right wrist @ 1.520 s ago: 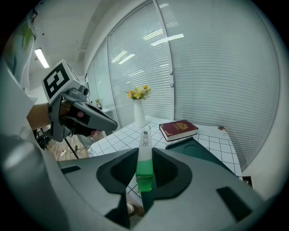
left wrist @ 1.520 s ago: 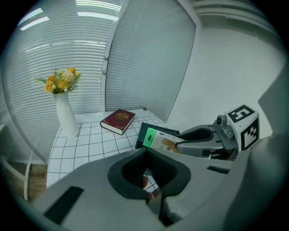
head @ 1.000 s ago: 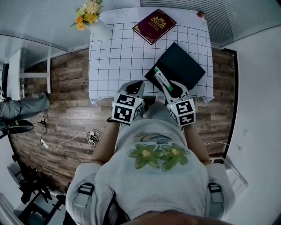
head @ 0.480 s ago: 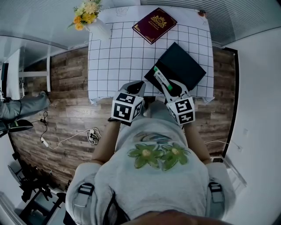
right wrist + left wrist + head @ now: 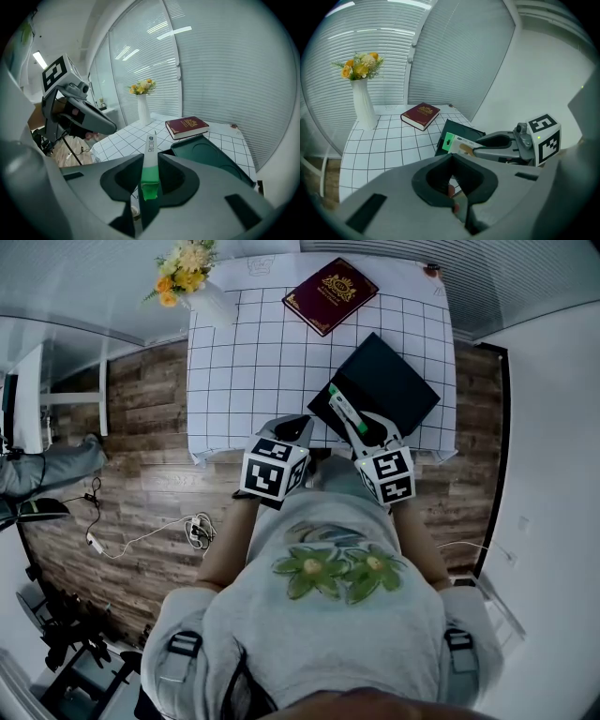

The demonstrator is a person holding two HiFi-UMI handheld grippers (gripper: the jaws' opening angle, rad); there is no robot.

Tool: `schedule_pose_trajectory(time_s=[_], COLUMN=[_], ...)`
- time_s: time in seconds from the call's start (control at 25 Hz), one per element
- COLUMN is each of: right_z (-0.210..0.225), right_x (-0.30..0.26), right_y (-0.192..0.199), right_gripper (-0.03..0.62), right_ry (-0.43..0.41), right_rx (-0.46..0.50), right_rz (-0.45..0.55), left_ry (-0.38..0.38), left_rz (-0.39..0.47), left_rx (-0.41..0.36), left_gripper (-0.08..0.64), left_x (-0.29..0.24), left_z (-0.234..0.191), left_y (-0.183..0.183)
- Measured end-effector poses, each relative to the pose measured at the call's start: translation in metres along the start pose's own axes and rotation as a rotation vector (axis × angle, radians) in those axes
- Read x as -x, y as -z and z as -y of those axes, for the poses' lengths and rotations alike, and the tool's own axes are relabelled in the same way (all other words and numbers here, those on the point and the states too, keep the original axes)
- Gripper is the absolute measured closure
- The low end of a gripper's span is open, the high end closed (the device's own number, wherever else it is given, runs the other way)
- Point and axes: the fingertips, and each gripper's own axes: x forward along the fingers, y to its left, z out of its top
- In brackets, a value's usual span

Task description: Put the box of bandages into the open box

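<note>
Bandage box (image 5: 343, 407) is clamped edge-on between the jaws of the right gripper (image 5: 354, 423) and held over the 8 o'clock corner of the open dark box (image 5: 394, 381) on the gridded counter (image 5: 253, 362). The left gripper (image 5: 292, 430) is held at the counter's 6 o'clock edge, its jaws pressed together on nothing. A red book (image 5: 330, 284) is seen at 12 o'clock and a flower vase (image 5: 211, 296) at 10 o'clock.

Lab-like recording room: grid-marked table (image 5: 281, 362), slatted blinds (image 5: 454, 56), wood floor (image 5: 150, 488) (loose cables (image 5: 141, 538) lying there).
</note>
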Motion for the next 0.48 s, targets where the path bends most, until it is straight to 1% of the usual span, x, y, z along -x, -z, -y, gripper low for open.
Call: schedule_pose_trajectory(time_s=[0.48], right_z=[0.0040], right_x=[-0.0070], right_y=[0.0060], right_gripper=[0.502], right_ry=[-0.002], right_rx=[-0.009], right_rz=[-0.019], left_ry=[0.008], left_rz=[-0.009], left_rx=[-0.003], left_gripper=[0.554], left_x=[-0.0046], left_z=[-0.0007], left_y=[-0.0038])
